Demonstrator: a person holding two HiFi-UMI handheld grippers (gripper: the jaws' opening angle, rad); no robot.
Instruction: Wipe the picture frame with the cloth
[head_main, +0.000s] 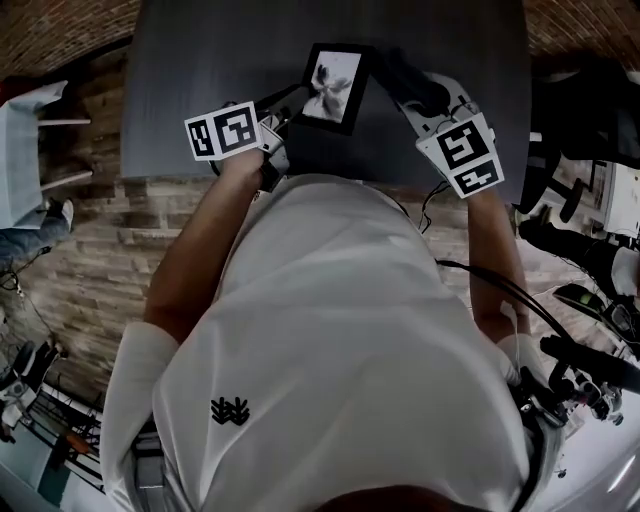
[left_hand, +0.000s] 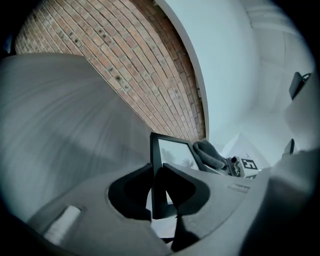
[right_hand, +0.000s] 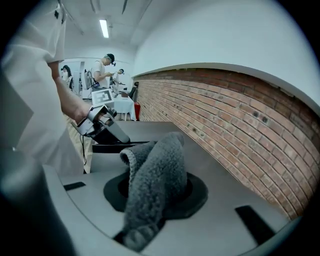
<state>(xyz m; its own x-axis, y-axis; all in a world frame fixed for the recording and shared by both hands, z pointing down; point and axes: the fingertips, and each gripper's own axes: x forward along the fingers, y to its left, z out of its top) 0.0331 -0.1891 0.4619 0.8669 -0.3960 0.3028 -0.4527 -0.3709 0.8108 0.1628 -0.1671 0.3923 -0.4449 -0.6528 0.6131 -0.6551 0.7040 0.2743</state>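
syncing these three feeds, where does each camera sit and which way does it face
head view: on the person's head, looking steeply down past white shirt and both forearms at the table; left gripper holds the picture frame, right gripper the cloth.
left gripper view: on that gripper, facing along jaws clamped on the frame's edge toward the brick wall; no arm visible.
right gripper view: on that gripper, facing over the gripped cloth toward the person's left forearm and shirt.
shared: both gripper views show the frame.
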